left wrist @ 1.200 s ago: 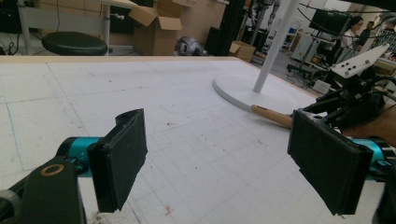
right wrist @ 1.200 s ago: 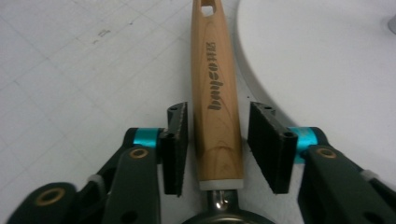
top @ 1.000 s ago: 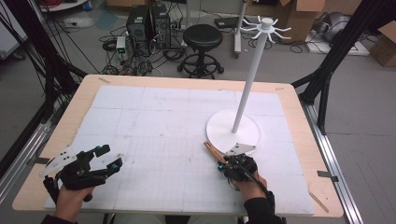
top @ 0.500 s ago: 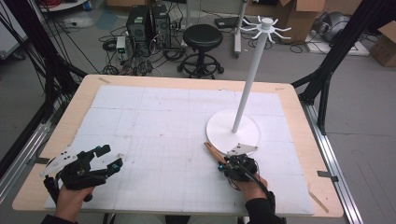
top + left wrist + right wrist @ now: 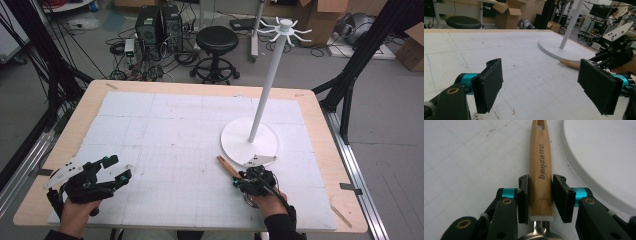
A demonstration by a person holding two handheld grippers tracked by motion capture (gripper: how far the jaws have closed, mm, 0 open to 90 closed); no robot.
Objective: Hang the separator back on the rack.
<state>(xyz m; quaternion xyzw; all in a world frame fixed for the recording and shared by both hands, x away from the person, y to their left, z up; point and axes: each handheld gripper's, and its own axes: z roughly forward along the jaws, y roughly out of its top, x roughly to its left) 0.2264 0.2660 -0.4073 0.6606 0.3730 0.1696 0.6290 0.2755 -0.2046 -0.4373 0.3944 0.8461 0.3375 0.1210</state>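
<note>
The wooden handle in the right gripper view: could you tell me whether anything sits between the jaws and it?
Nothing visible does. The wooden handle lies straight between the right gripper's jaws, whose pads flank it closely on both sides, with bare table mat around it.

There are two grippers: the left gripper (image 5: 117,169) and the right gripper (image 5: 540,195). One wooden handle (image 5: 540,167) lies on the table, with what may be a metal tool head at its near end, though too little of it shows to tell. One white stand (image 5: 267,85) rises from one round base (image 5: 237,137), and its top carries roughly ten short hooks (image 5: 287,31), too fine to count surely. One white mat (image 5: 165,125) covers one table (image 5: 82,107). One black stool (image 5: 216,41) stands behind.
</note>
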